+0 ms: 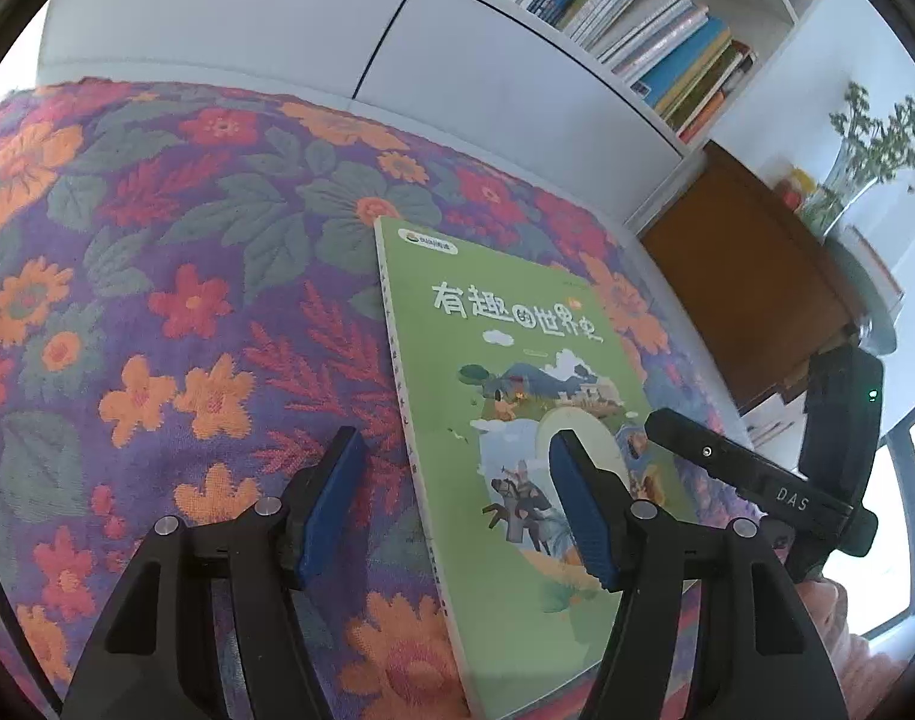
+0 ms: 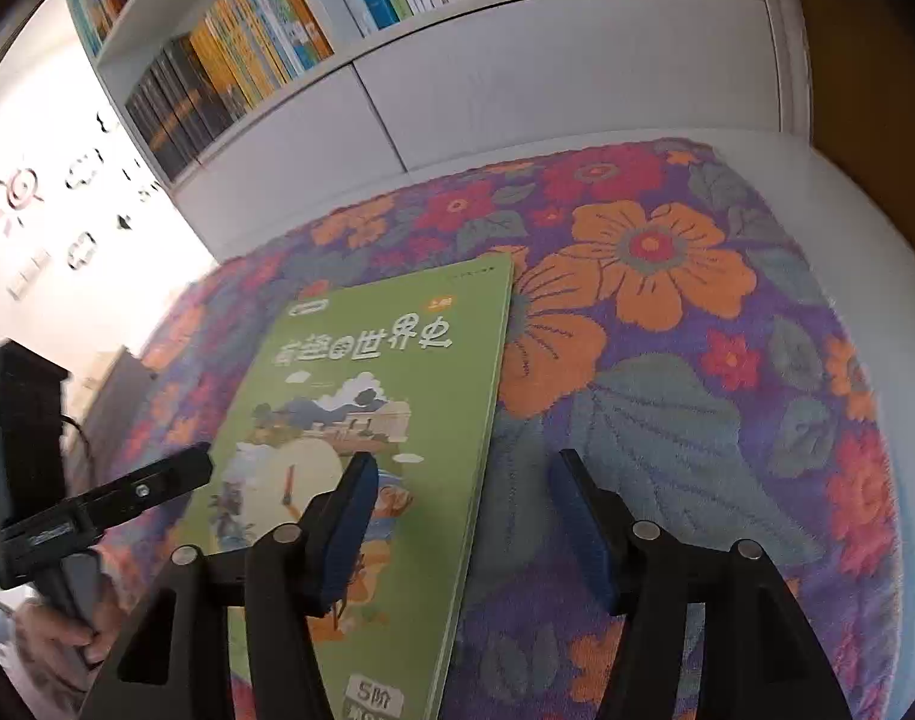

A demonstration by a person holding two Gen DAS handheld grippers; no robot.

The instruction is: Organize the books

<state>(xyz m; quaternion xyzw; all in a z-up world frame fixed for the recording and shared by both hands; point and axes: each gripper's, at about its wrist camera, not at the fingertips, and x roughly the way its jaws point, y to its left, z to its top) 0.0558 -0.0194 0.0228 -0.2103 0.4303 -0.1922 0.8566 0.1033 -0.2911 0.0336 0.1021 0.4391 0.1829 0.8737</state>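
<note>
A thin green book (image 1: 517,420) with white Chinese title and a drawn scene lies flat on a flowered cloth; it also shows in the right wrist view (image 2: 373,420). My left gripper (image 1: 451,450) is open, its jaws straddling the book's left spine edge just above it. My right gripper (image 2: 463,474) is open, its jaws straddling the book's right edge. Neither holds anything. The right gripper's body (image 1: 757,480) shows at the book's right in the left wrist view, and the left gripper's body (image 2: 97,498) at its left in the right wrist view.
The flowered cloth (image 1: 157,300) covers a white table (image 2: 817,192). Behind it stands a white bookcase (image 2: 457,78) with closed lower doors and shelves packed with upright and leaning books (image 1: 637,18). A brown cabinet (image 1: 751,288) and a vase of greenery (image 1: 865,150) stand to the right.
</note>
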